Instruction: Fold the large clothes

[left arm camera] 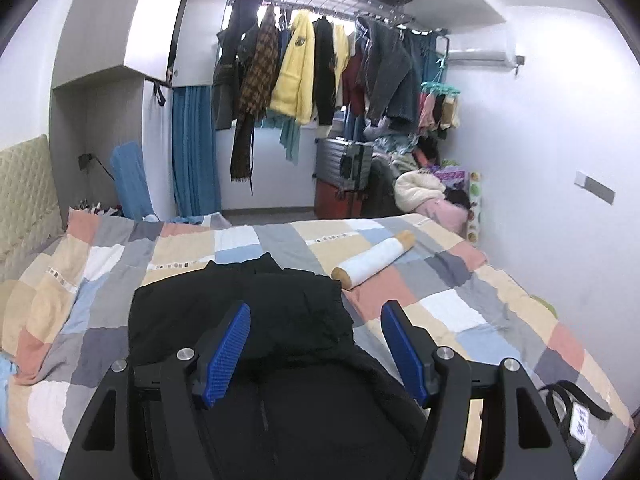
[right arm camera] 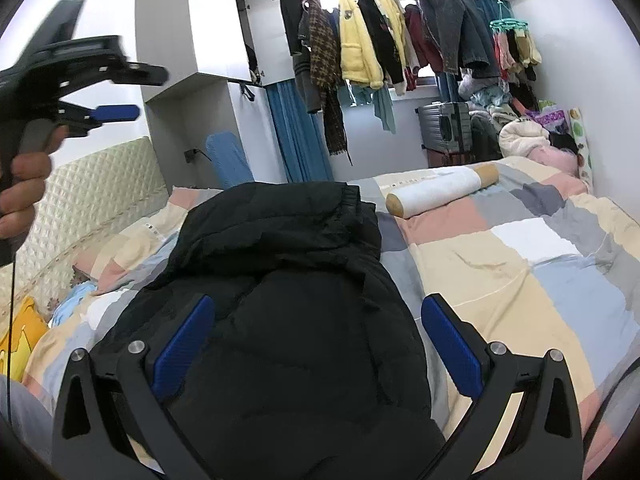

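Note:
A black padded jacket (left arm camera: 248,312) lies in a folded heap on the patchwork bedspread (left arm camera: 460,304). It also shows in the right wrist view (right arm camera: 288,280). My left gripper (left arm camera: 316,320) is open above the jacket, its blue pads apart and holding nothing. My right gripper (right arm camera: 318,316) is open too, hovering over the jacket's near part. In the right wrist view the left gripper (right arm camera: 116,92) is raised high at the left, held by a hand, apart from the jacket.
A white bolster pillow (left arm camera: 376,258) lies on the bed beyond the jacket. A quilted headboard (right arm camera: 92,188) is at the left. Hanging clothes (left arm camera: 304,72), a suitcase (left arm camera: 344,164) and piled laundry fill the far wall. A black strap (left arm camera: 572,404) lies at the bed's right edge.

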### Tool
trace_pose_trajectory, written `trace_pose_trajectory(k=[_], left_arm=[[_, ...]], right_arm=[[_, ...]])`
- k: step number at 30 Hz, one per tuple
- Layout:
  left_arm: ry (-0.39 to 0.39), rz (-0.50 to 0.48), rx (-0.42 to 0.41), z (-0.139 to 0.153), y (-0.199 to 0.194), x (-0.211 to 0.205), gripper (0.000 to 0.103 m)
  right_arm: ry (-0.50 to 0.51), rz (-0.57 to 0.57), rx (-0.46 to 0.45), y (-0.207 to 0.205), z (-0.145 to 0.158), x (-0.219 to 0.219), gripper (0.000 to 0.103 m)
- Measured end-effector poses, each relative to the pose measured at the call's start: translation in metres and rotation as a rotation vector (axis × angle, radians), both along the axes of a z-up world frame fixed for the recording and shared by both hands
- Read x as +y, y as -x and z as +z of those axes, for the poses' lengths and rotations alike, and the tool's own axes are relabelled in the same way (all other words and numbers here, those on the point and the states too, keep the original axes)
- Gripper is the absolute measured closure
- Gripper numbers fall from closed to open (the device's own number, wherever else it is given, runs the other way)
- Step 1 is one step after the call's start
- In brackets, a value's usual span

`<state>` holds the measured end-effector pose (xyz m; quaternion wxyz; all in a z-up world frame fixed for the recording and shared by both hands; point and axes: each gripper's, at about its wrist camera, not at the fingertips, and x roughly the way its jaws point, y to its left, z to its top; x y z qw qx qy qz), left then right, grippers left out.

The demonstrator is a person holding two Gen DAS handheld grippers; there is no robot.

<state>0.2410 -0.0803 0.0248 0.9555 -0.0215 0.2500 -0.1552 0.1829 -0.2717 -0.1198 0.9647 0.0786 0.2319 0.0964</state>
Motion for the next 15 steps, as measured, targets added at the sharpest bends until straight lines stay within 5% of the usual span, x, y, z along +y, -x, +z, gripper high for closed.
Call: trace_pose_trajectory(k=[8,15], left_arm=[[0.066,0.019,0.002,-0.025,0.051,0.052,0.034],[0.048,0.084,0.004,-0.068,0.068,0.089,0.034]], right_arm=[[0.017,-0.011,-0.01,0.014,0.008,0.011,0.0],[0.051,-0.001,-0.02,0.025,0.01,0.026,0.0]])
